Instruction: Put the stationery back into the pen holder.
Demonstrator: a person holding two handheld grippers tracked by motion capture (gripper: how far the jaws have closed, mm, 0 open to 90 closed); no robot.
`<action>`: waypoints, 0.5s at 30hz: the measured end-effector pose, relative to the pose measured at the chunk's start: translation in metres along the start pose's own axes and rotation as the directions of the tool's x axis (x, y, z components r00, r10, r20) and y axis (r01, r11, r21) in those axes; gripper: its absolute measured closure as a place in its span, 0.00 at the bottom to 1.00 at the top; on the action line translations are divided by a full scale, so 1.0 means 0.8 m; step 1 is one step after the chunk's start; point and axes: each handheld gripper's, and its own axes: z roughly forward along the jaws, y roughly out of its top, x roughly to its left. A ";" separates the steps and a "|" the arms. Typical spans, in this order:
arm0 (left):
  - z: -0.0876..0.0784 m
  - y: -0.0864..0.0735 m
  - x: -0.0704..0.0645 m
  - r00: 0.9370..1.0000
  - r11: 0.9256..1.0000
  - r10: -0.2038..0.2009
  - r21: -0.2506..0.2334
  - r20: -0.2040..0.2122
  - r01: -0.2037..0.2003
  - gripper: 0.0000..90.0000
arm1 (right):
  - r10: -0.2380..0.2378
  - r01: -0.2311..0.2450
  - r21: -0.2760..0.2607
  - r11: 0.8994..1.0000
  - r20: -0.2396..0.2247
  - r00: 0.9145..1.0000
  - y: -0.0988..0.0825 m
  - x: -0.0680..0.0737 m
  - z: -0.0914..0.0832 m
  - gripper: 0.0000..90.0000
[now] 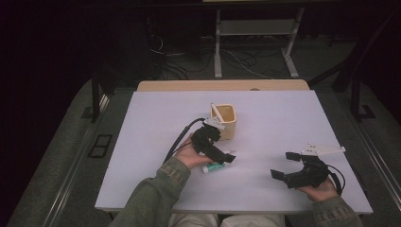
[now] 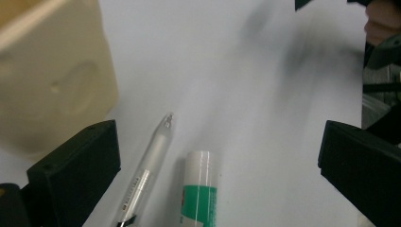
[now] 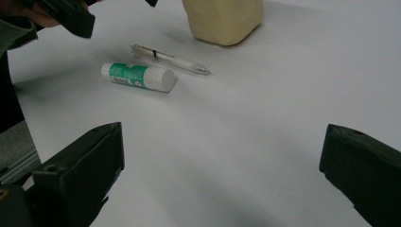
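On the white table (image 1: 283, 118): cream cup (image 1: 224, 120) near its middle; clear pen (image 3: 170, 59) and green-and-white glue stick (image 3: 138, 76) side by side just nearer the front edge, under the left gripper (image 1: 222, 153), jaws apart; right gripper (image 1: 287, 164) near the front right corner, jaws apart, empty.

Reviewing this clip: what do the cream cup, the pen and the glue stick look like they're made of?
The cream cup looks like matte moulded plastic or possibly silicone: soft rounded corners, dull even surface, a shallow moulded dimple. The pen has a clear, slightly frosted plastic barrel with its inner parts showing through, and a shiny tip, likely metal. The glue stick seems smooth white plastic with a printed green label.
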 end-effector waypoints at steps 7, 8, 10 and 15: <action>0.013 -0.005 -0.005 1.000 0.998 0.020 0.052 0.014 -0.021 0.00 | -0.014 0.014 -0.018 1.000 -0.012 1.000 0.001 0.003 0.001 0.00; 0.014 -0.006 -0.005 1.000 0.998 0.023 0.060 0.018 -0.024 0.00 | -0.019 0.018 -0.024 1.000 -0.016 1.000 0.002 0.003 0.001 0.00; 0.017 -0.007 -0.007 1.000 0.997 0.025 0.070 0.018 -0.026 0.00 | -0.026 0.025 -0.030 0.999 -0.020 0.999 0.002 0.005 0.002 0.00; 0.028 -0.011 -0.008 0.999 0.992 0.049 0.112 0.024 -0.051 0.01 | -0.039 0.039 -0.025 0.999 -0.023 0.999 0.004 0.007 0.005 0.00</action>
